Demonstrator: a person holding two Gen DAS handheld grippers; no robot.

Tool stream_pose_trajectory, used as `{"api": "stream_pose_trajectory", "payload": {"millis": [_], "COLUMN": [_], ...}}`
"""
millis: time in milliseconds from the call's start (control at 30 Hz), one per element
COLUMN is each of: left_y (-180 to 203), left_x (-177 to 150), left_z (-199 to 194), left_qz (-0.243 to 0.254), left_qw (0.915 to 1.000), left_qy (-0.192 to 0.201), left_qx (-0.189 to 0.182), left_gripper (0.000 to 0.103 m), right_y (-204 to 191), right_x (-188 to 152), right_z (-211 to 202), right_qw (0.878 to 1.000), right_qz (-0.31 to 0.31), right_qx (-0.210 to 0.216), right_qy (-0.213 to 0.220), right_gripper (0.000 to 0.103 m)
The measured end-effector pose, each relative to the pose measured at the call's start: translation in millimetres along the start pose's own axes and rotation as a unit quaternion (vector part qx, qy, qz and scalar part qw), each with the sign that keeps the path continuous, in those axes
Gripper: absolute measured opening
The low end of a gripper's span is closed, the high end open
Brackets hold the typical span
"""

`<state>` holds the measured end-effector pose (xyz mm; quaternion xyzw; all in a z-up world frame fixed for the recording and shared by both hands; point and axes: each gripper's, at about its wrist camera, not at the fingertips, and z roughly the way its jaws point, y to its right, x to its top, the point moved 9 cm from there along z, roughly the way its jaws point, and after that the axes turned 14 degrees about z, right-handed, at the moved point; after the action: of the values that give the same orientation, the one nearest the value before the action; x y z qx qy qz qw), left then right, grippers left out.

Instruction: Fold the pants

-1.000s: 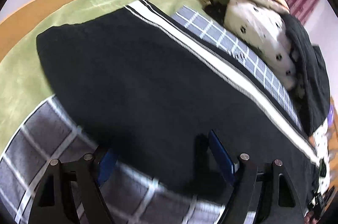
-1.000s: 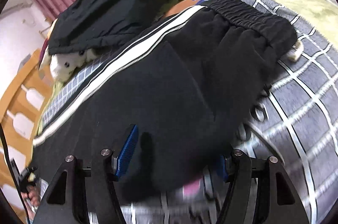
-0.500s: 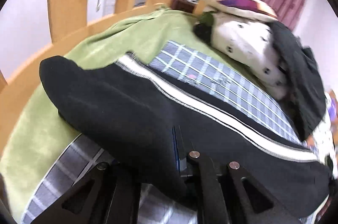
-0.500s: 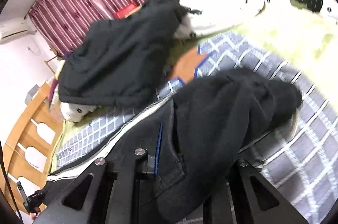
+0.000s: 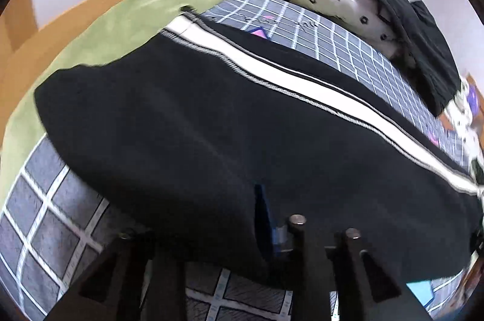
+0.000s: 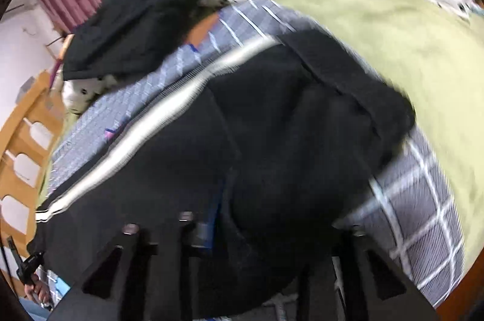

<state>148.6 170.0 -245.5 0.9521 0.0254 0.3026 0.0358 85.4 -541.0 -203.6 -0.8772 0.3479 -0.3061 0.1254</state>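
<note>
Nearest the pants (image 5: 211,121), our left hand-held gripper (image 5: 224,233) is closed on a bunch of black fabric at their near edge. 1 s ago its jaws were wide apart w/ nothing between them, so the grip is new. Same on the other side: right hand-held gripper (image 6: 260,224) is pinched shut on the near edge by the waistband end (image 6: 348,85), where it was open before.

Pants lie lengthwise across the bed, on the checked sheet (image 5: 45,209), white stripe (image 5: 302,85) along their far side. The near edge looks lifted now, so we judge the fold is starting.

Beyond the pants: green blanket (image 5: 121,15), then a clothes pile (image 5: 402,12) by the wooden bed frame (image 5: 60,0).
</note>
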Motion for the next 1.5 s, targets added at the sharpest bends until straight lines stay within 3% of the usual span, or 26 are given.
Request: {"api": "stream_pose_trajectory", "payload": {"millis": [33, 67, 100, 133, 167, 200, 333, 433, 467, 533, 600, 667, 733, 800, 833, 900, 933, 1033, 1100, 1167, 1267, 1367, 1433, 1500], "left_y": [-3, -4, -8, -12, -17, -20, -31, -35, -36, -38, -39, -43, -46, -52, -55, -61, -65, -76, -84, -89, -90, -89, -91, -92], "left_x": [-3, -4, -6, -9, -12, -16, -31, -37, -38, -40, -39, -38, -34, -30, -28, -21, -16, 0, 8, 19, 30, 39, 29, 13], "left_z": [-4, -7, -13, -19, -24, -27, -35, -42, -43, -44, -46, -47, -43, -37, -33, -24, -20, -9, -5, 2, -2, -34, -27, -4], "left_qz": [0.0, 0.004, 0.008, 0.012, 0.011, 0.007, -0.05, -0.076, -0.081, -0.09, -0.095, -0.096, -0.101, -0.109, -0.112, -0.11, -0.109, -0.107, -0.108, -0.11, -0.105, -0.104, -0.106, -0.082], "left_qw": [1.0, 1.0, 0.9998, 0.9993, 0.9986, 0.9984, 0.9975, 0.9952, 0.9949, 0.9942, 0.9938, 0.9935, 0.9928, 0.9918, 0.9916, 0.9922, 0.9922, 0.9917, 0.9901, 0.9905, 0.9914, 0.9869, 0.9884, 0.9934], "left_qy": [-0.003, -0.004, -0.002, 0.011, 0.021, 0.026, 0.044, 0.059, 0.059, 0.057, 0.058, 0.062, 0.064, 0.066, 0.065, 0.057, 0.056, 0.042, 0.039, 0.037, 0.046, 0.113, 0.09, 0.025], "left_qx": [0.001, 0.006, 0.018, 0.035, 0.047, 0.049, 0.023, 0.014, 0.013, 0.008, 0.001, 0.0, 0.001, -0.003, -0.001, 0.01, 0.019, 0.057, 0.081, 0.074, 0.063, 0.05, 0.061, 0.076], "left_gripper": [0.045, 0.065, 0.078, 0.079, 0.079, 0.08, 0.08, 0.08, 0.08, 0.08, 0.08, 0.08, 0.08, 0.08, 0.08, 0.08, 0.08, 0.073, 0.029, 0.015, 0.011, 0.011, 0.013, 0.022], "right_y": [3, 6, 7, 8, 10, 11, 24, 34, 33, 34, 10, -4, -4, 2, 12, 39, 49, 56, 56, 53, 39, 18, 2, -17], "right_x": [-5, -10, -14, -13, -8, -4, 22, 42, 48, 65, 92, 107, 112, 110, 105, 88, 84, 68, 59, 54, 47, 43, 44, 41], "right_z": [-2, -7, -19, -28, -37, -41, -30, 1, 13, 10, -14, -37, -44, -29, -12, 9, 12, -9, -26, -36, -56, -79, -91, -103], "right_qw": [1.0, 1.0, 1.0, 1.0, 0.999, 0.998, 0.996, 0.992, 0.99, 0.988, 0.987, 0.982, 0.98, 0.984, 0.99, 0.995, 0.995, 0.993, 0.991, 0.99, 0.989, 0.987, 0.987, 0.987], "right_qz": [0.002, 0.001, -0.007, -0.011, -0.008, -0.004, 0.052, 0.109, 0.125, 0.121, 0.063, 0.048, 0.042, 0.041, 0.045, 0.055, 0.056, 0.039, 0.02, 0.012, -0.012, -0.026, -0.032, -0.046], "right_qx": [-0.001, 0.003, 0.014, 0.019, 0.02, 0.023, 0.03, 0.036, 0.035, -0.008, 0.03, 0.071, 0.069, 0.044, 0.018, -0.046, -0.058, -0.066, -0.084, -0.094, -0.108, -0.101, -0.087, -0.075], "right_qy": [-0.002, -0.006, -0.001, 0.016, 0.039, 0.052, 0.065, 0.056, 0.053, 0.097, 0.141, 0.169, 0.183, 0.165, 0.134, 0.074, 0.063, 0.092, 0.105, 0.102, 0.103, 0.122, 0.129, 0.133], "right_gripper": [0.046, 0.047, 0.048, 0.056, 0.072, 0.078, 0.081, 0.082, 0.074, 0.047, 0.045, 0.045, 0.046, 0.052, 0.062, 0.064, 0.064, 0.069, 0.071, 0.071, 0.071, 0.071, 0.071, 0.071]}}
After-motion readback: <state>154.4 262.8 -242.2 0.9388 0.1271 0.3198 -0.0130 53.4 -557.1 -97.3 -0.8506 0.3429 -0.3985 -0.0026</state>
